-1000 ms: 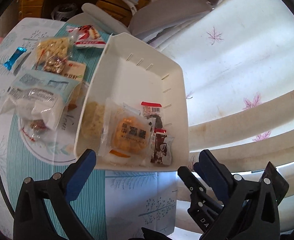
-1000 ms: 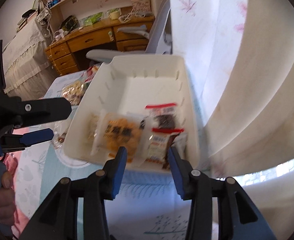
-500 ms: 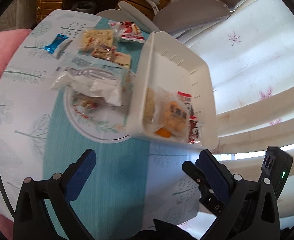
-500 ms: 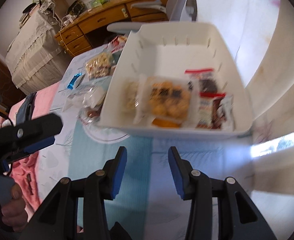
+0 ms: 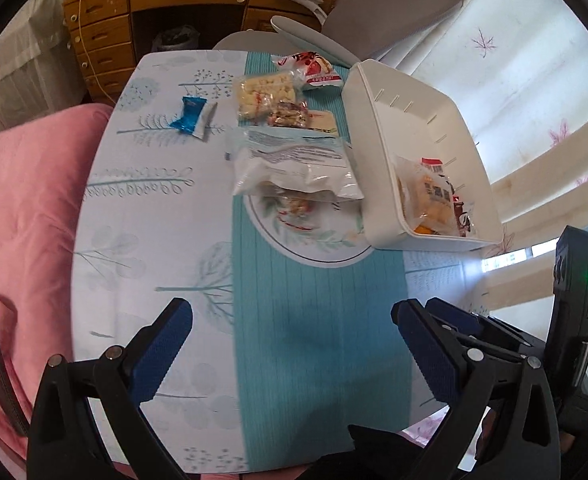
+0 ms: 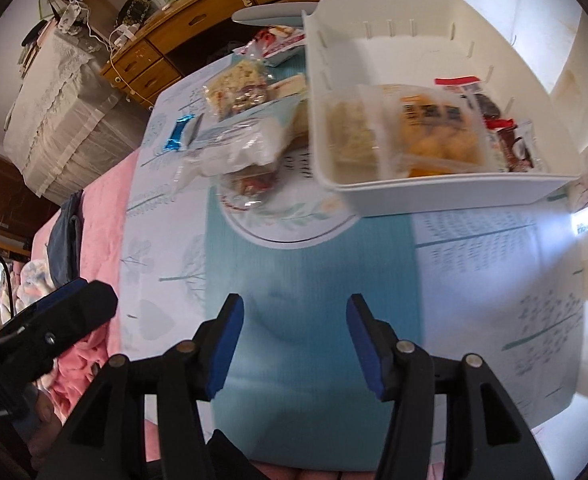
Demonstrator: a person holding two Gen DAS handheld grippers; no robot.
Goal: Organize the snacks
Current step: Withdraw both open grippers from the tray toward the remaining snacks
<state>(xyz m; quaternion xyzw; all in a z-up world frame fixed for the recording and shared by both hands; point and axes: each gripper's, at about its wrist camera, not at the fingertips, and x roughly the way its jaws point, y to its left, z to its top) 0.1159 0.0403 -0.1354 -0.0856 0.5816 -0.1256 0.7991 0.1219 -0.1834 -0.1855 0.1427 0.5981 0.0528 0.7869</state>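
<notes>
We hold both grippers above the near end of the desk, its cloth printed with pale trees and a teal stripe. The left gripper stands with jaws spread wide and nothing between them. The right gripper has jaws apart and empty as well, having just been opening.

At the far right edge of the desk sits the white plastic bin, close against the curtain. Inside it, at the near end, lie an orange pastry pack, a pale cracker pack on its left, and dark red-topped wrappers on its right.

Just left of the bin, loose snacks are still out on the desk: a large white bag lying over a printed round plate, a rice-crisp pack, a red-and-white packet beyond it, and a blue candy wrapper well apart to the left. A pink blanket borders the desk on the left.
</notes>
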